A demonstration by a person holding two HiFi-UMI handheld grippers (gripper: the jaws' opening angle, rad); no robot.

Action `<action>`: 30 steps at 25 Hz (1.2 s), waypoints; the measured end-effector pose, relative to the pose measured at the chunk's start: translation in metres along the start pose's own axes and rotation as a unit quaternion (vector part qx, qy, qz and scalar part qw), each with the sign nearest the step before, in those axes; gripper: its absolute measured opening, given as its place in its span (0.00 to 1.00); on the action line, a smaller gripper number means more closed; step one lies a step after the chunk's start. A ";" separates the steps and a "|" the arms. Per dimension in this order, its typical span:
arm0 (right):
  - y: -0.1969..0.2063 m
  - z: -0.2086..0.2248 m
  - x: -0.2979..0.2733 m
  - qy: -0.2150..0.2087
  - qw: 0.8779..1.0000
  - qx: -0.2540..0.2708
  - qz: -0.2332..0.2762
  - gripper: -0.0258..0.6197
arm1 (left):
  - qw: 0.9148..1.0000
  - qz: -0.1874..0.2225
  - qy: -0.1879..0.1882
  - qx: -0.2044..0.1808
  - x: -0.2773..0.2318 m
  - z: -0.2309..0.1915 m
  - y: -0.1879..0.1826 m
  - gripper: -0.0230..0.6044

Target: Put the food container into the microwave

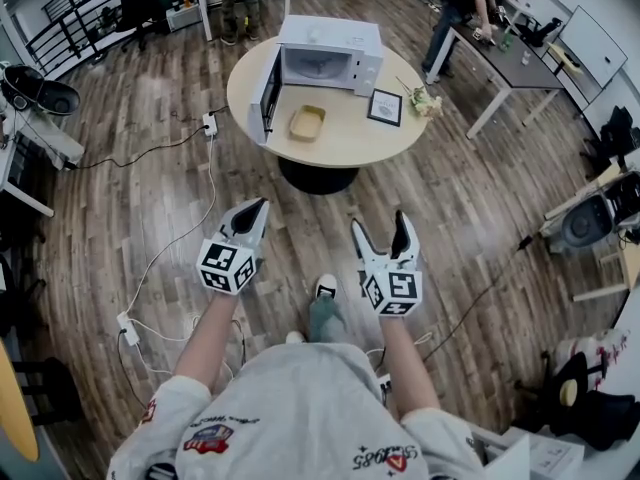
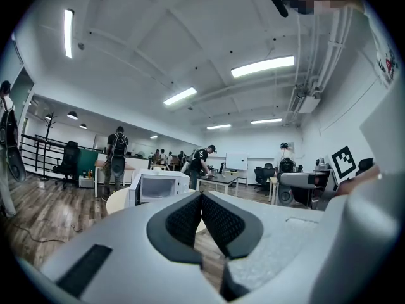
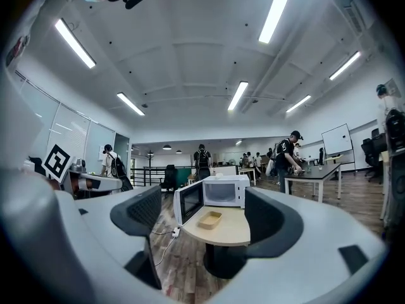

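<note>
Sitting far ahead: food container point(image 1: 307, 122); left gripper point(image 1: 261, 205) pinched empty, right gripper point(image 1: 379, 223) spread wide

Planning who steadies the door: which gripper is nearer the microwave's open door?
Left. The left gripper is nearly in line with the microwave's open door; the right gripper is off to the door's right. Both are well short of the round table.
</note>
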State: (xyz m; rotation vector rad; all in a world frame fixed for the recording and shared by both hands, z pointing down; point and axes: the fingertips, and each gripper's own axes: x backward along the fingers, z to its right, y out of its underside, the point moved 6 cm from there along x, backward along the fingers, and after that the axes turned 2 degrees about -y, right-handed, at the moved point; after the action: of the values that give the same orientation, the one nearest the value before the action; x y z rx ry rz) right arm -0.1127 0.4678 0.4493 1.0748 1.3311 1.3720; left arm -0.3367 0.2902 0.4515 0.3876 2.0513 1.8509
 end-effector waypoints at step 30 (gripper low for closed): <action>-0.003 0.184 -0.303 -0.090 0.995 -0.032 -0.024 0.65 | 0.994 -0.029 -0.097 0.030 -0.281 -0.102 -0.023 0.04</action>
State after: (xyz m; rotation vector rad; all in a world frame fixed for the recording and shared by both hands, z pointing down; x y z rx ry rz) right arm 0.1289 0.2087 0.4553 1.0890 1.1659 1.2430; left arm -0.1261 0.0763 0.4584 0.4982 1.9676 1.6525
